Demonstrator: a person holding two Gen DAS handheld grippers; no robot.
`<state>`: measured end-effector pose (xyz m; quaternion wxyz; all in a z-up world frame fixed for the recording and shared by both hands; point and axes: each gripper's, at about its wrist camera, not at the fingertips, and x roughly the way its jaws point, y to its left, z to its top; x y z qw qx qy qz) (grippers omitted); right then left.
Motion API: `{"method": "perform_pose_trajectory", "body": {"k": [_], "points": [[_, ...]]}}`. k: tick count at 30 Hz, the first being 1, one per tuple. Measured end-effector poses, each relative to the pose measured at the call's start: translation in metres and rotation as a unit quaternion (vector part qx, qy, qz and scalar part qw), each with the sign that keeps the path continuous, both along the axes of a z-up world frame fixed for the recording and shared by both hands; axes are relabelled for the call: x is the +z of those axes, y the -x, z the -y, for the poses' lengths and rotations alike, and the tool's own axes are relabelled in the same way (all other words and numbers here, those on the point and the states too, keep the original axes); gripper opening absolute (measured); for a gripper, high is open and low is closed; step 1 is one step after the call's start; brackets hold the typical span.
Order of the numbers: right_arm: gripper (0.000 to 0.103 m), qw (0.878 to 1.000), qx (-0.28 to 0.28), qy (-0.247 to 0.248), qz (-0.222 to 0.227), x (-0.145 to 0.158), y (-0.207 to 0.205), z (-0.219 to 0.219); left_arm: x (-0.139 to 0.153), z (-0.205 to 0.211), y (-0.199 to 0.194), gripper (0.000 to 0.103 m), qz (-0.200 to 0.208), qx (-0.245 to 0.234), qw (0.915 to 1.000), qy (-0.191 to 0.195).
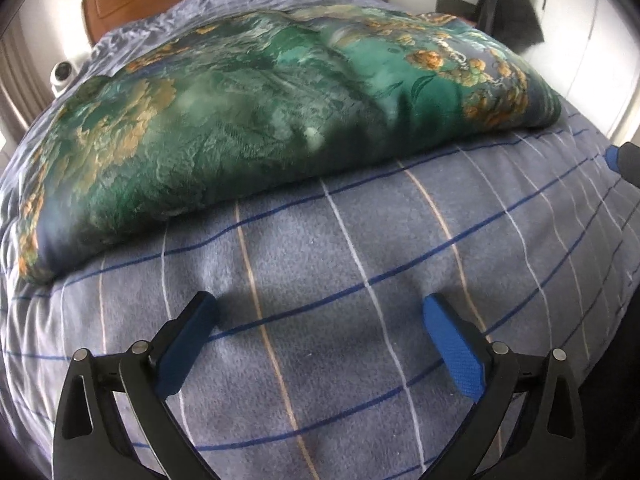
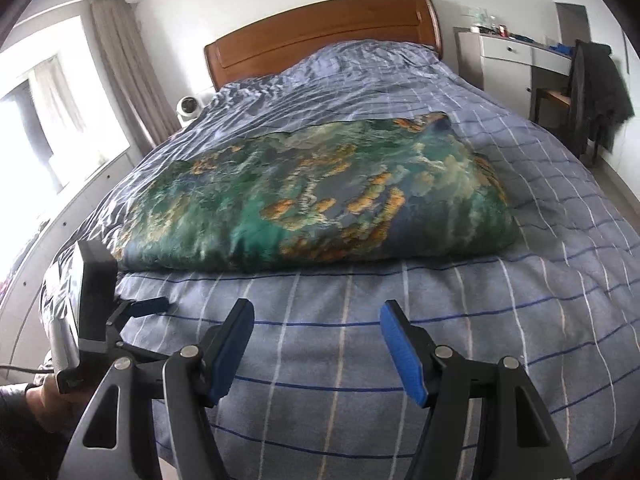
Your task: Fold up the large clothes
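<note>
Green and orange cloth (image 2: 320, 196), folded into a thick pad, lay across the middle of the bed (image 2: 540, 280), on top of the blue checked cover (image 1: 360, 320). Your left gripper (image 1: 320, 308) hung over the near part of the cover, its fingers (image 1: 452, 344) wide apart and holding nothing. Your right gripper (image 2: 316, 312) was near the bed's close edge too, fingers (image 2: 400, 352) open and empty. Both grippers stayed apart from the folded cloth. Far off stood a brown wooden headboard (image 2: 320, 28), and a white desk (image 2: 516, 56) was on the right.
</note>
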<state>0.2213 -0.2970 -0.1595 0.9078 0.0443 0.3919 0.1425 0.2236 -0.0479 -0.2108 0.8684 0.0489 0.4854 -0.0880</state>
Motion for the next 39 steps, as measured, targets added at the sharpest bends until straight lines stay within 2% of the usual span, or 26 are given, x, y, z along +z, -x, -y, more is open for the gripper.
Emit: {"method": "perform_pose_trajectory", "body": {"k": [5, 7, 10, 12, 15, 18, 20, 22, 23, 24, 25, 26, 27, 29, 32, 34, 35, 37, 39], "points": [[0.067, 0.997, -0.07, 0.018, -0.022, -0.007, -0.009, 0.027, -0.003, -0.003, -0.001, 0.103, -0.001, -0.003, 1.0, 0.003], [0.067, 0.994, -0.101, 0.008, -0.032, -0.008, -0.019, 0.044, 0.001, -0.005, 0.0, 0.102, -0.01, -0.005, 0.9999, 0.001], [0.07, 0.988, -0.145, -0.048, -0.03, -0.008, -0.034, 0.079, 0.018, -0.012, 0.009, 0.102, 0.007, -0.002, 0.9999, 0.016], [0.086, 0.983, -0.148, -0.103, -0.039, -0.015, -0.048, 0.097, 0.03, -0.017, 0.014, 0.102, 0.02, 0.002, 0.9996, 0.021], [0.086, 0.97, -0.156, -0.177, -0.055, -0.033, -0.07, 0.115, 0.043, -0.025, 0.016, 0.102, 0.032, 0.015, 0.9991, 0.025], [0.087, 0.961, -0.173, -0.207, -0.057, -0.046, -0.09, 0.121, 0.058, -0.032, 0.015, 0.102, 0.038, 0.029, 0.9982, 0.035], [0.087, 0.944, -0.223, -0.229, -0.086, -0.063, -0.109, 0.133, 0.072, -0.035, 0.012, 0.102, 0.046, 0.032, 0.9976, 0.042], [0.092, 0.92, -0.256, -0.281, -0.097, -0.08, -0.117, 0.143, 0.086, -0.033, 0.009, 0.102, 0.061, 0.025, 0.997, 0.039], [0.093, 0.914, -0.266, -0.292, -0.097, -0.084, -0.12, 0.145, 0.09, -0.032, 0.006, 0.102, 0.067, 0.019, 0.997, 0.035], [0.09, 0.912, -0.269, -0.295, -0.094, -0.085, -0.123, 0.146, 0.099, -0.029, 0.0, 0.102, 0.074, 0.009, 0.9968, 0.03], [0.081, 0.917, -0.259, -0.291, -0.088, -0.083, -0.129, 0.143, 0.11, -0.026, -0.007, 0.102, 0.079, -0.002, 0.9965, 0.028], [0.054, 0.925, -0.251, -0.274, -0.084, -0.079, -0.132, 0.138, 0.12, -0.024, -0.019, 0.102, 0.084, -0.012, 0.996, 0.028], [0.044, 0.93, -0.25, -0.257, -0.077, -0.074, -0.133, 0.135, 0.133, -0.02, -0.031, 0.102, 0.089, -0.023, 0.9954, 0.028], [0.033, 0.948, -0.227, -0.222, -0.035, -0.05, -0.124, 0.123, 0.159, -0.011, -0.05, 0.102, 0.098, -0.037, 0.994, 0.032], [0.031, 0.972, -0.179, -0.146, 0.038, -0.006, -0.101, 0.092, 0.193, 0.01, -0.076, 0.102, 0.085, -0.073, 0.9917, 0.063], [0.031, 0.981, -0.146, -0.101, 0.08, 0.021, -0.087, 0.068, 0.209, 0.029, -0.094, 0.102, 0.065, -0.115, 0.9861, 0.101], [0.031, 0.983, -0.129, -0.08, 0.1, 0.033, -0.082, 0.058, 0.216, 0.043, -0.104, 0.102, 0.05, -0.144, 0.9812, 0.118], [0.031, 0.986, -0.095, -0.038, 0.131, 0.053, -0.076, 0.029, 0.222, 0.065, -0.123, 0.102, 0.021, -0.177, 0.9756, 0.128], [0.031, 0.986, -0.063, 0.006, 0.156, 0.07, -0.074, 0.001, 0.222, 0.076, -0.136, 0.102, 0.001, -0.178, 0.9769, 0.119]]}}
